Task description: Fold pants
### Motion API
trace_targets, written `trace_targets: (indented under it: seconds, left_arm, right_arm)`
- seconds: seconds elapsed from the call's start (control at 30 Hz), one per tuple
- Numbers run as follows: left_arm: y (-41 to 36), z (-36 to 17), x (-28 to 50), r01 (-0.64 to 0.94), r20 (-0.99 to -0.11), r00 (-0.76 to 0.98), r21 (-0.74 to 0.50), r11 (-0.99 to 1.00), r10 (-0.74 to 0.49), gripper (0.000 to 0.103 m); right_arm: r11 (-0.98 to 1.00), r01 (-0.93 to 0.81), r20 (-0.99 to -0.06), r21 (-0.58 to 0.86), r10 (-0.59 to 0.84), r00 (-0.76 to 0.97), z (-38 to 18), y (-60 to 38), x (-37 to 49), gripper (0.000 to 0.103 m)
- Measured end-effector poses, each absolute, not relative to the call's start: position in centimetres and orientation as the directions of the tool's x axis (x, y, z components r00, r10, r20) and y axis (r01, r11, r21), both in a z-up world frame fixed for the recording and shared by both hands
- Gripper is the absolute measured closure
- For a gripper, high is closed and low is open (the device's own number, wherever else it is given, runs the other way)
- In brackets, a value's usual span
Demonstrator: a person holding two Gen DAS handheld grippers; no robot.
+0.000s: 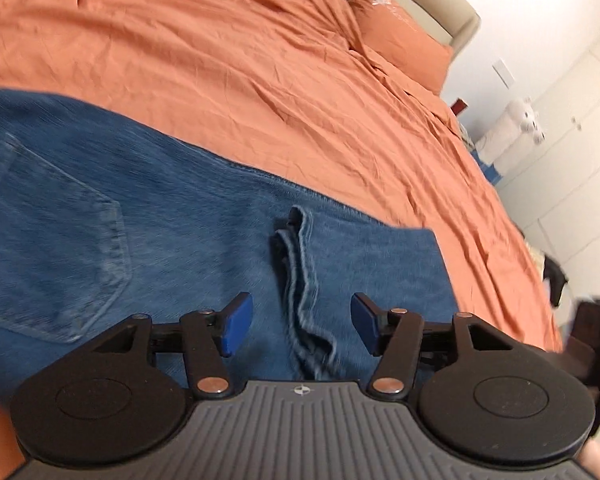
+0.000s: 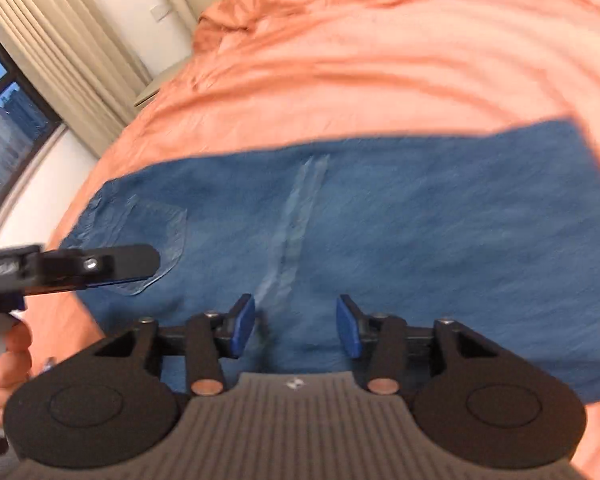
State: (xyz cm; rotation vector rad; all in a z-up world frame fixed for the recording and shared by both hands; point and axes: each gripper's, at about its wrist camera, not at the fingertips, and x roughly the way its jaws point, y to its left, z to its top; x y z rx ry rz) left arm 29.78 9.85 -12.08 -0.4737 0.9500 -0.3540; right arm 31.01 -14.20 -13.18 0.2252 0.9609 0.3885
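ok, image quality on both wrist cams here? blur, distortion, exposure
Left wrist: mild motion smear on the jeans, though pocket stitching and the hem stay readable; the wall at right is overexposed; fisheye bends the orange bedsheet. Right wrist: much heavier motion blur, denim and sheet streaked, pocket barely outlined; the right tool itself is sharp; the window is bright, not clipped.

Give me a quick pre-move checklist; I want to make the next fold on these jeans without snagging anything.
1. Left tool open, holding nothing: ok.
2. Right tool open, holding nothing: ok.
3. Jeans already folded once, hem lying on top: ok.
4. Jeans flat on the orange sheet: cannot tell, views blurred.
5. Back pocket side visible and unobstructed in the left view: ok.
6. Pillow well apart from jeans: ok.
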Motion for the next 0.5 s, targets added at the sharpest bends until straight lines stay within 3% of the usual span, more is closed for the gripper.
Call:
trace_targets:
  seconds: [0.1,0.23,0.3,0.37,0.43,0.5]
  left_arm:
    - [9.0,-14.2,32.6,0.033,-0.686,0.530,-0.572,0.820,-0.499,0.036]
    - [7.9,-16.8,35.2,-0.002,-0.700,0.497,-0.592,0.806,-0.513,0.041]
    - [7.7,-17.7,35.7,-0.010,-0.688,0.499,-0.613,0.790,-0.527,0.054]
    - [7.5,-18.0,35.7,-0.007,-0.676,0.514,-0.619,0.785,-0.528,0.082]
    - [6.9,-16.7,35.0,0.052,-0.661,0.562,-0.572,0.818,-0.497,0.094]
    - [5.7,-14.0,33.8,0.172,-0.619,0.617,-0.496,0.851,-0.486,0.095]
  right_arm:
    - [0.953,-0.200,-0.760,0.228,0.303,0.576,-12.8,-17.3,31.7,0.059]
    - [0.974,-0.132,-0.759,0.184,0.226,0.610,-13.2,-22.2,32.0,0.059]
    - [0.981,-0.102,-0.761,0.166,0.193,0.619,-13.5,-24.6,31.9,0.059]
    - [0.985,-0.085,-0.767,0.148,0.168,0.620,-13.9,-26.4,31.7,0.059]
    - [0.989,-0.073,-0.770,0.129,0.146,0.621,-14.1,-28.2,31.8,0.059]
    - [0.992,-0.059,-0.770,0.110,0.122,0.627,-14.2,-29.7,31.8,0.060]
